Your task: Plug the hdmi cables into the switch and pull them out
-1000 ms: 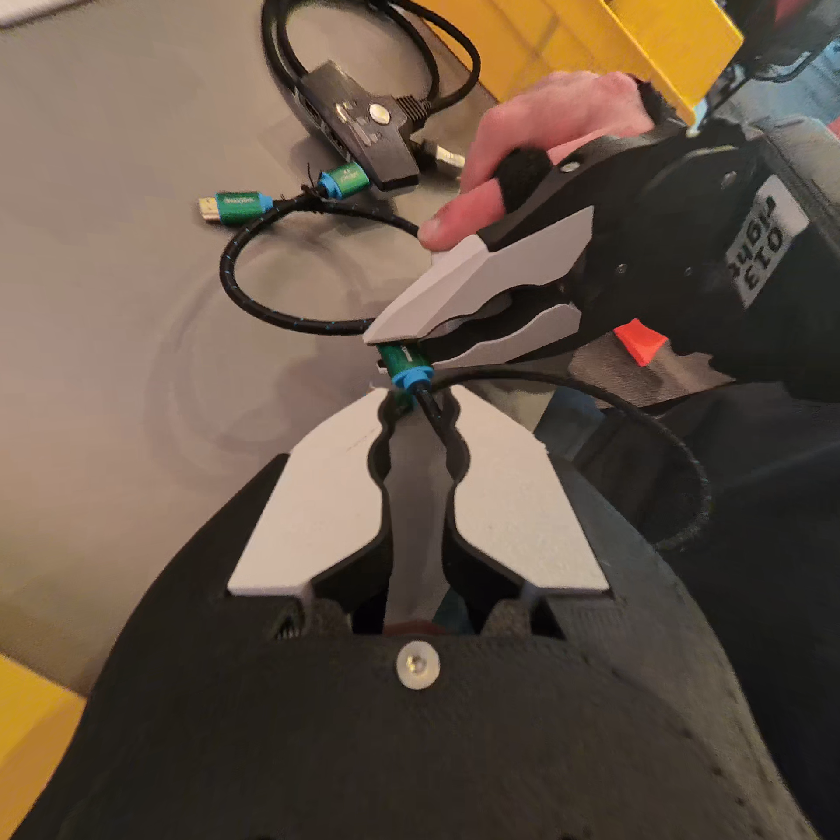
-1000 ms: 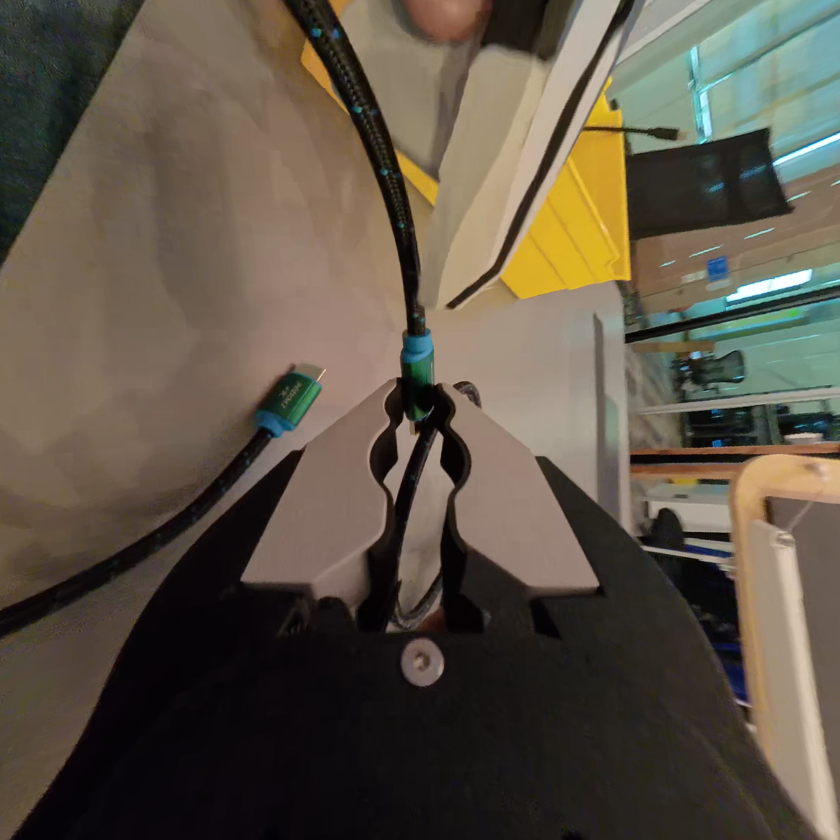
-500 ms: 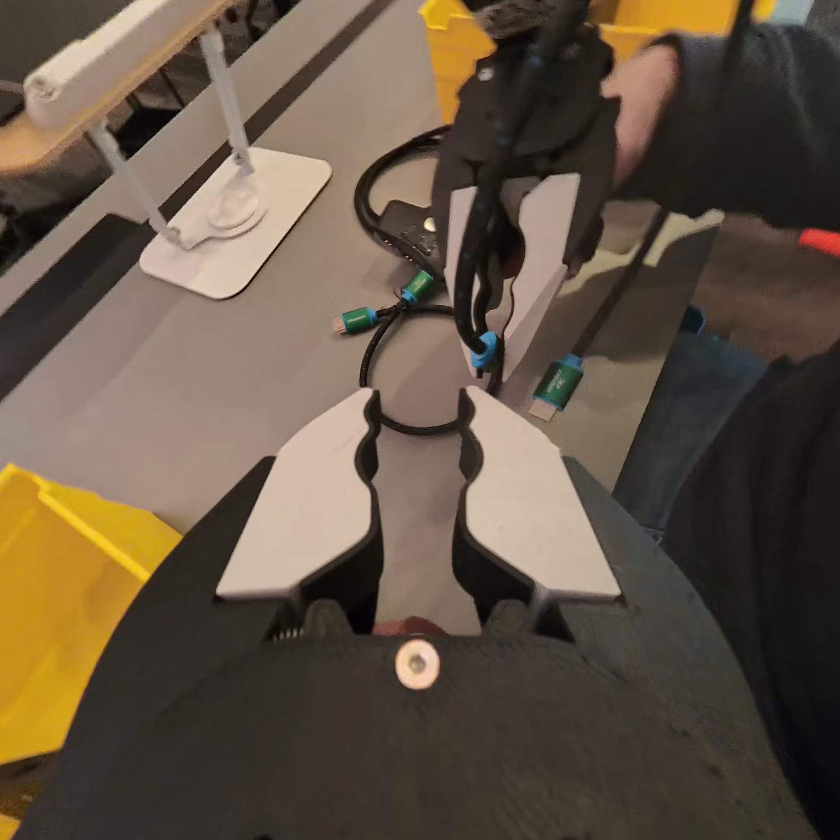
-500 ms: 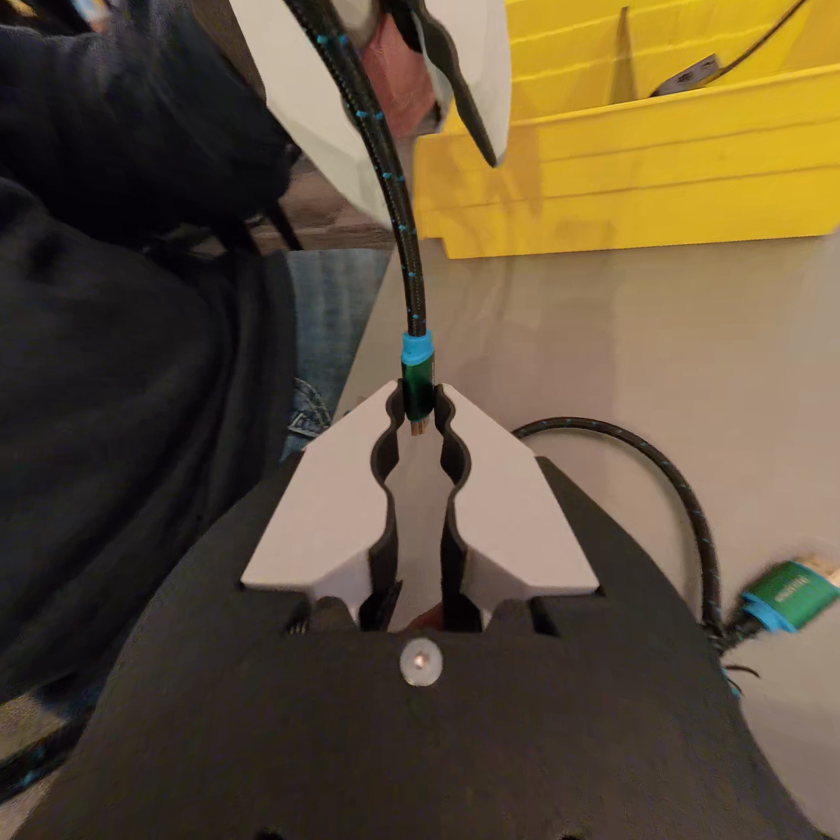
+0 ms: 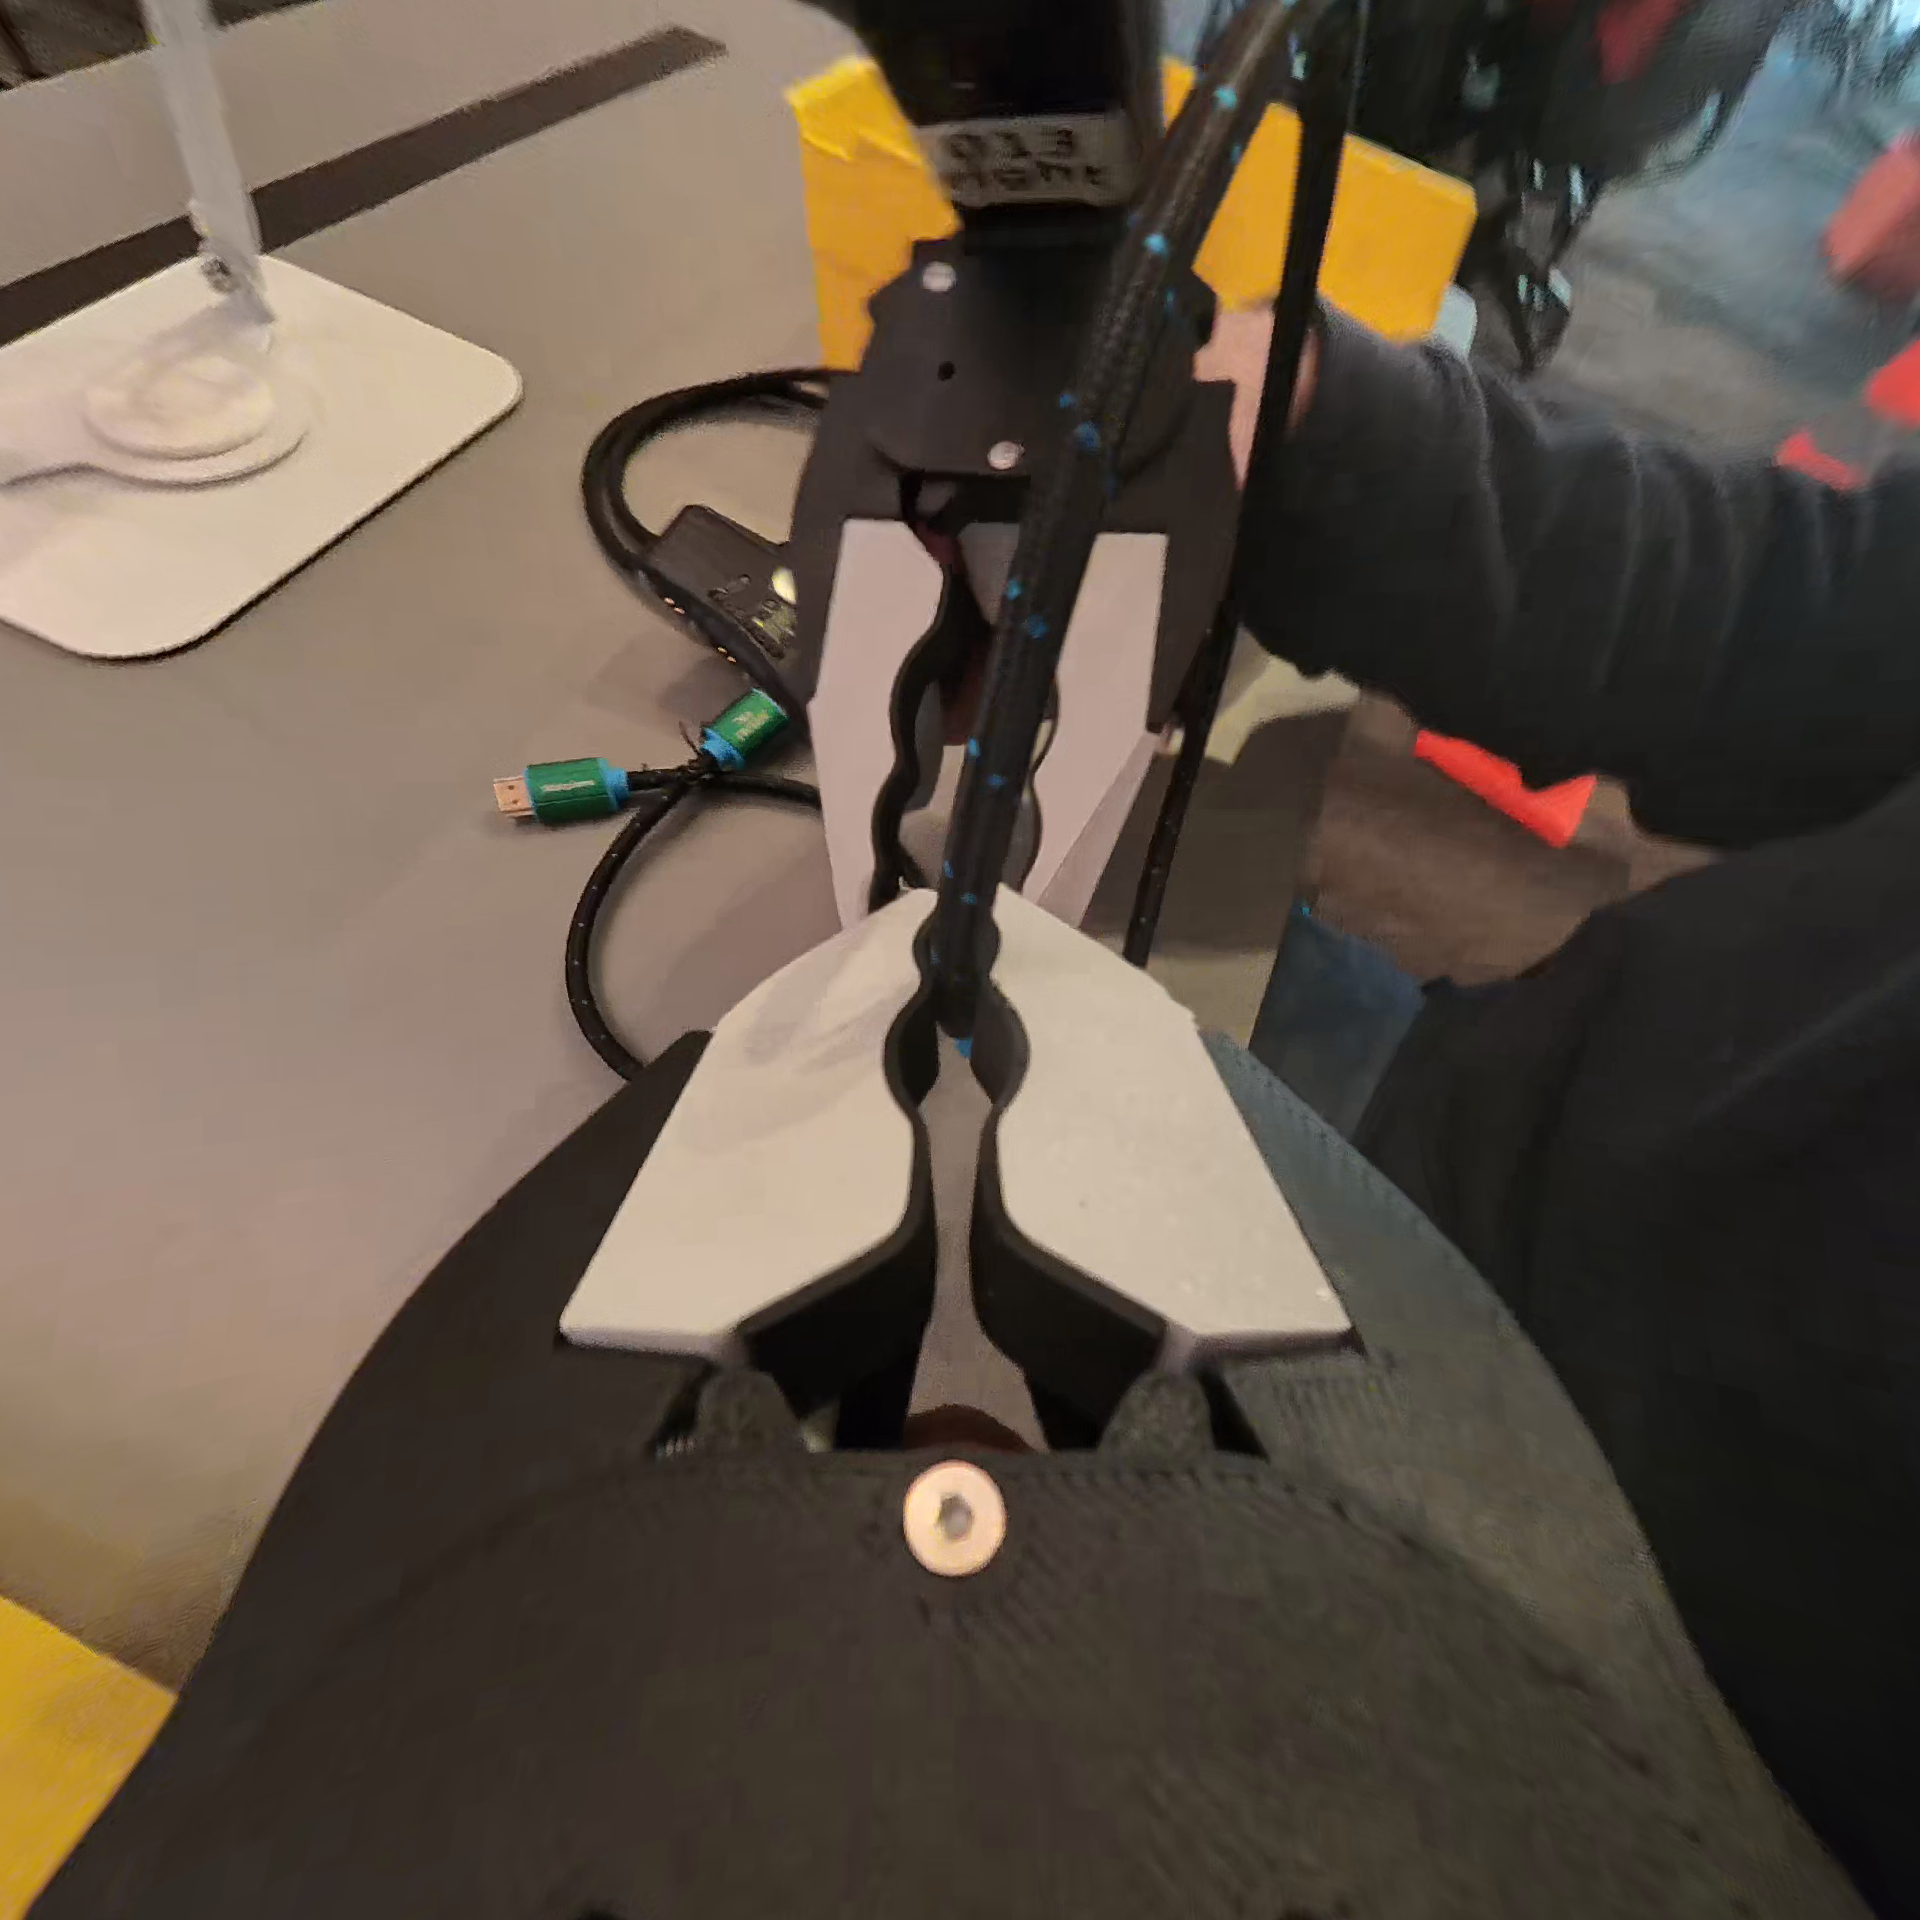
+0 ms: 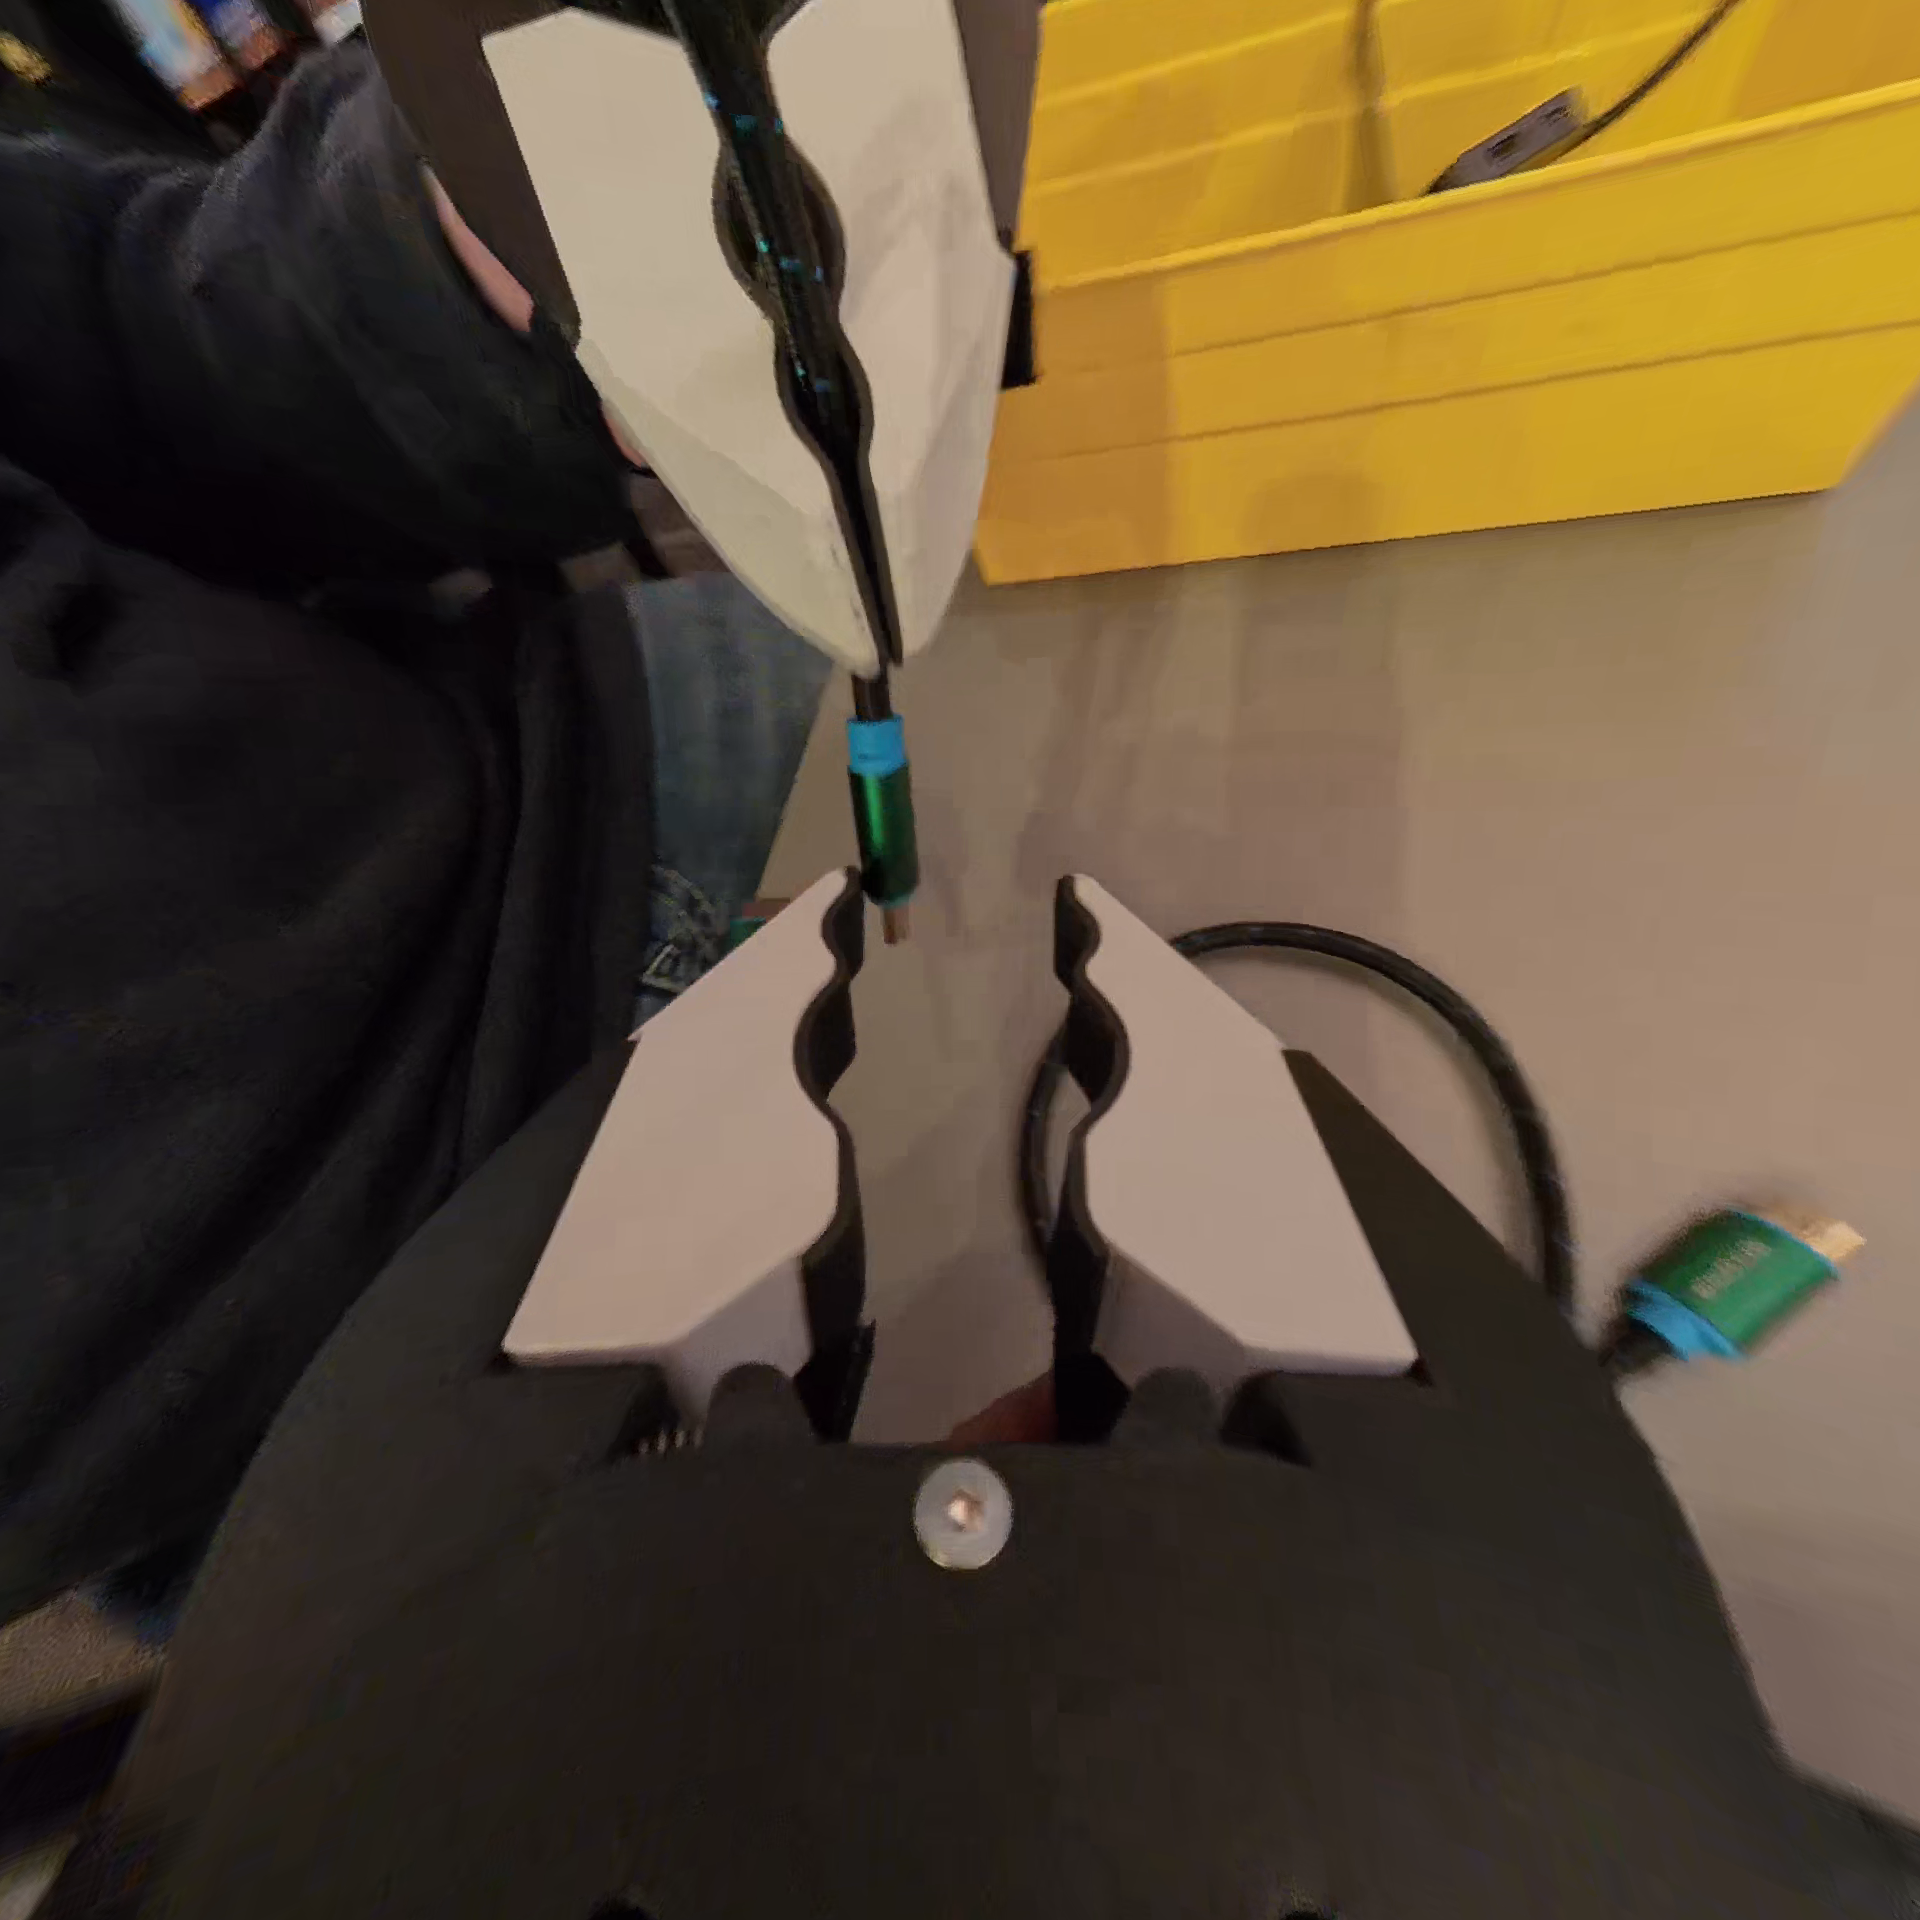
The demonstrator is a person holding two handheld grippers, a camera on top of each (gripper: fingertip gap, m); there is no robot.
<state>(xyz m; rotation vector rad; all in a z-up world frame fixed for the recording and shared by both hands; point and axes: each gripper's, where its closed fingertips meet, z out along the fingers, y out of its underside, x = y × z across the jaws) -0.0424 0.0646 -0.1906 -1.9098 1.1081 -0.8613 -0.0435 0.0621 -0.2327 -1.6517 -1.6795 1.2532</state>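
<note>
My left gripper (image 5: 951, 925) is shut on a black braided HDMI cable (image 5: 1039, 582) just behind its plug. In the right wrist view the left gripper (image 6: 873, 644) points down with the cable pinched, and the green plug (image 6: 883, 821) hangs below its tips. My right gripper (image 6: 956, 894) is open; the plug's tip sits beside its left fingertip (image 6: 831, 914), not pinched. The black switch (image 5: 727, 592) lies on the grey table (image 5: 312, 935) with one green plug (image 5: 743, 722) at its edge and another (image 5: 566, 790) loose nearby.
A further green plug (image 6: 1725, 1294) lies on the table at the right. A yellow bin (image 6: 1455, 364) stands behind. A white lamp base (image 5: 239, 447) is at the far left. A person's dark sleeve (image 6: 260, 416) fills the left side. The left gripper's tips are roughly 4 centimetres from the right gripper's. Left tips and right tips are each some 20 centimetres from the black switch (image 5: 727, 592).
The right gripper has opened and let go of the green plug. The left gripper, open half a second ago, has shut on the cable just behind that plug.
</note>
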